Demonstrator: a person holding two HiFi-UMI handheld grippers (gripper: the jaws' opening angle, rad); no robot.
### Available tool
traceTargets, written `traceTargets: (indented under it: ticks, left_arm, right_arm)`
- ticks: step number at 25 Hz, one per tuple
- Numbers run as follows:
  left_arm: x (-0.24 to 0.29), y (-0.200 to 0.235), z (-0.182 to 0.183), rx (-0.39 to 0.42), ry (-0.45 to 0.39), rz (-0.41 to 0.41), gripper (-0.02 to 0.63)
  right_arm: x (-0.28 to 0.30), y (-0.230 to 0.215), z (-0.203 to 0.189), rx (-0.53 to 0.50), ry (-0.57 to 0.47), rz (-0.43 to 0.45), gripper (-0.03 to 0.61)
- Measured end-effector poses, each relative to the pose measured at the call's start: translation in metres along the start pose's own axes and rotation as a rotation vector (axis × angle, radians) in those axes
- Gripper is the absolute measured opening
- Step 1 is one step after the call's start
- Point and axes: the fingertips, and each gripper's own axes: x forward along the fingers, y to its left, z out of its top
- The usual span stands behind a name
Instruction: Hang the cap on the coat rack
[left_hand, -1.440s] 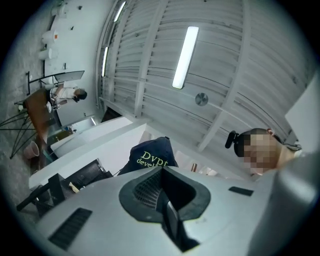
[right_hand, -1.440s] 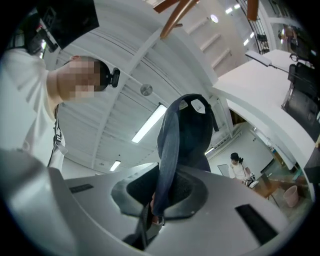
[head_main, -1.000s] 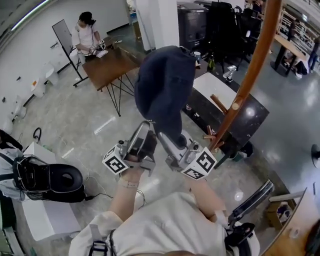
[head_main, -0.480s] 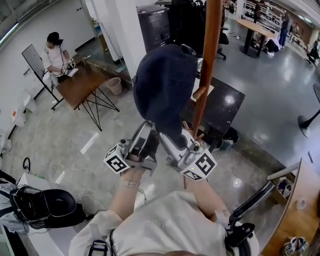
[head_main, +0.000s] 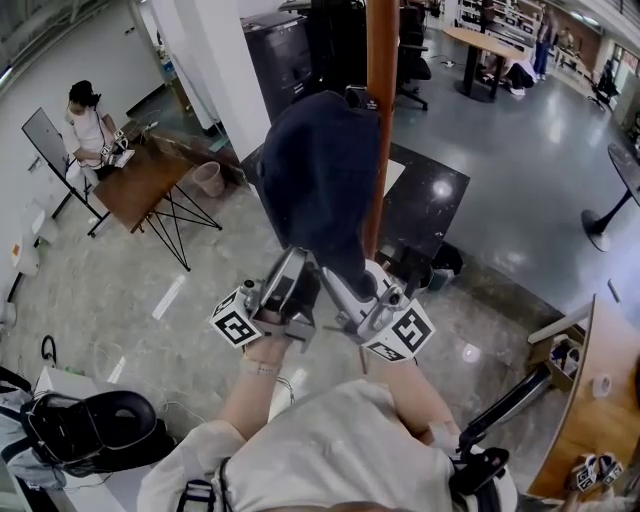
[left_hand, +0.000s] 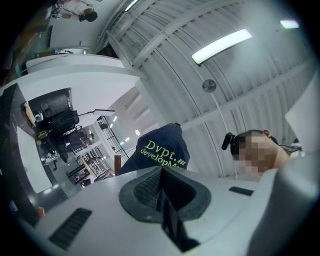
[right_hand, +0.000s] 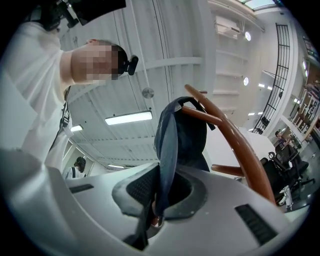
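A dark navy cap (head_main: 320, 180) is held high, its crown against the brown wooden pole of the coat rack (head_main: 381, 90). My right gripper (head_main: 338, 285) is shut on the cap's lower edge; in the right gripper view the blue fabric (right_hand: 182, 135) runs down into the right gripper (right_hand: 155, 200). There the pole (right_hand: 252, 162) curves past the cap, with a peg (right_hand: 200, 114) at the cap's back strap. My left gripper (head_main: 296, 275) sits just left of the cap's edge. In its own view the left gripper (left_hand: 162, 192) has its jaws together, with the lettered cap (left_hand: 160, 152) beyond.
A person sits at a brown desk (head_main: 140, 185) at far left. A glossy black table (head_main: 430, 200) stands behind the pole's base. A black bag (head_main: 95, 425) lies at lower left, and a wooden counter (head_main: 590, 420) at lower right.
The rack pole has shifted from the upper right to straight behind the cap, so the cap now lies against it. Both grippers keep the same hold.
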Motion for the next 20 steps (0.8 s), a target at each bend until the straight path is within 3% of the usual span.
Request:
traceTargets:
  ticks: [20]
  left_arm:
    - [-0.033, 0.021, -0.061, -0.036, 0.016, 0.062, 0.008]
  right_arm:
    - [-0.060, -0.001, -0.040, 0.055, 0.012, -0.037, 0.040]
